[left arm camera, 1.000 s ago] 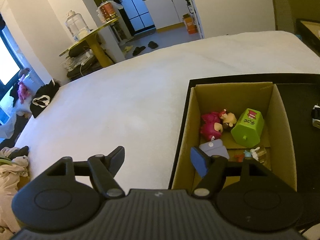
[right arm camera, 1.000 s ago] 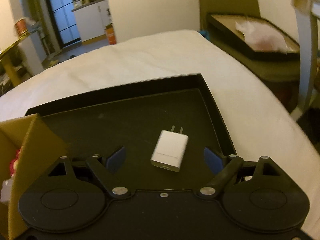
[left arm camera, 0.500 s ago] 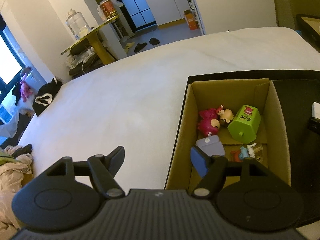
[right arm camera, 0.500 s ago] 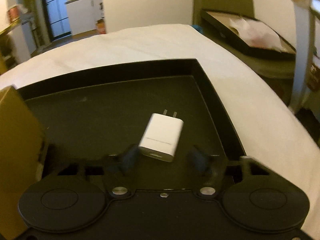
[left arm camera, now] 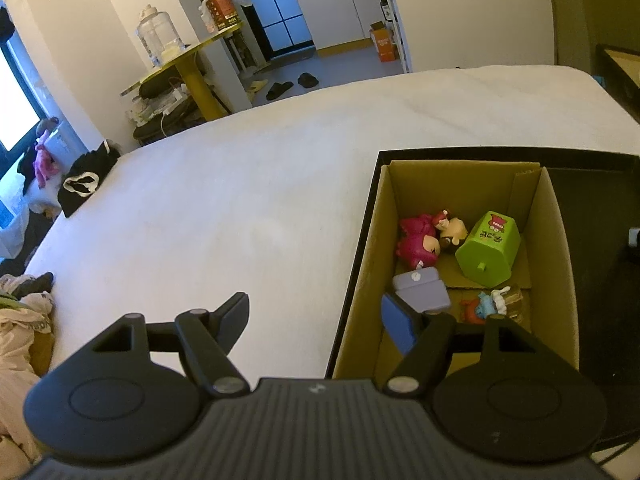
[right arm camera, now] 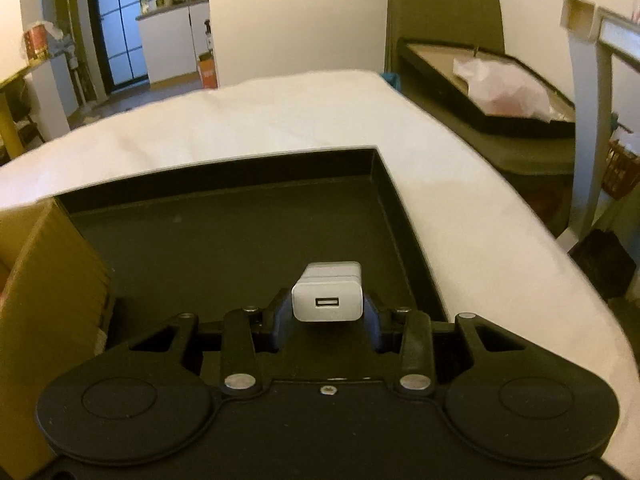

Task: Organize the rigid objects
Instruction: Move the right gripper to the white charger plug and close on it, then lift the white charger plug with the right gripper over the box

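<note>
My right gripper (right arm camera: 327,312) is shut on a white USB charger (right arm camera: 328,296) and holds it above the black tray (right arm camera: 404,216), its USB port facing the camera. A cardboard box (left arm camera: 558,240) stands in the tray's left part; its edge shows in the right wrist view (right arm camera: 48,264). The box holds a pink toy (left arm camera: 416,240), a green toy house (left arm camera: 488,250), a grey-blue block (left arm camera: 422,290) and a small figure (left arm camera: 486,304). My left gripper (left arm camera: 316,312) is open and empty, straddling the box's left wall over the white bed (left arm camera: 240,208).
The tray lies on the bed near its right edge (right arm camera: 500,208). Right of the bed stands another dark tray with a white bag (right arm camera: 504,88). Left of the bed are a yellow table (left arm camera: 188,64) and clothes (left arm camera: 16,320).
My right gripper closed on the charger and lifted it off the tray, tipping it so the port faces me. The left gripper stayed open and drew back slightly.
</note>
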`<state>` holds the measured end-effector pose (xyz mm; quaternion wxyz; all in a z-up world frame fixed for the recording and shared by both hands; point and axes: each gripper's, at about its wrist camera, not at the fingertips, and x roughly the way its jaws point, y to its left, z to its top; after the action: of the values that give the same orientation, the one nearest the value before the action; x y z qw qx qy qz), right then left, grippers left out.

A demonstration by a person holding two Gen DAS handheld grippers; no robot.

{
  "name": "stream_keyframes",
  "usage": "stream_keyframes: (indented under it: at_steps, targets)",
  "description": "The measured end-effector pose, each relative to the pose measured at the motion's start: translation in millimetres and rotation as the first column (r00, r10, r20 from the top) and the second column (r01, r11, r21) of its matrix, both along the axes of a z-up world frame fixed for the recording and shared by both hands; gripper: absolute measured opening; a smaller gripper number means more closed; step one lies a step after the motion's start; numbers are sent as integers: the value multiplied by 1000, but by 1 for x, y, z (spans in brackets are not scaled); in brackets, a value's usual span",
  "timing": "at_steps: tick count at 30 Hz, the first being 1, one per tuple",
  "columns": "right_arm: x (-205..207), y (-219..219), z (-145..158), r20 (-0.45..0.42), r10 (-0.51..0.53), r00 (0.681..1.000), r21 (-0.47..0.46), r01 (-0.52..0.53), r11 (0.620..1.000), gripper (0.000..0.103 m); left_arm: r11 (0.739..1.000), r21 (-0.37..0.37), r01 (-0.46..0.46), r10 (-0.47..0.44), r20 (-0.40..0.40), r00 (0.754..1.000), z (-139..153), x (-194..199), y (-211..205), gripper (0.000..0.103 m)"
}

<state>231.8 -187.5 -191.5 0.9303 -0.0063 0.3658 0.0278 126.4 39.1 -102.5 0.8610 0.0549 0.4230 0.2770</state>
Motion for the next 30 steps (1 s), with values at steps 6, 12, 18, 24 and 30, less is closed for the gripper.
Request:
stream_keyframes:
  at_steps: [6, 12, 18, 24, 30]
  targets:
    - [-6, -7, 23, 41, 24, 999, 33, -26, 999, 36, 1000, -11, 3, -2, 23, 1000, 2, -4, 3, 72]
    - [-13, -6, 49, 90, 62, 994, 73, -69, 995, 36, 1000, -19, 4, -3, 35, 999, 3, -7, 6, 72]
    - [-19, -1, 76, 159, 109, 981, 95, -125, 988, 36, 1000, -31, 5, -4, 41, 999, -5, -9, 7, 72]
    - [-26, 10, 90, 198, 166, 966, 126, -193, 973, 36, 999, -28, 20, -18, 42, 999, -8, -10, 5, 72]
    - [-32, 18, 101, 219, 227, 949, 158, -264, 951, 36, 999, -38, 18, -16, 46, 999, -11, -13, 8, 72]
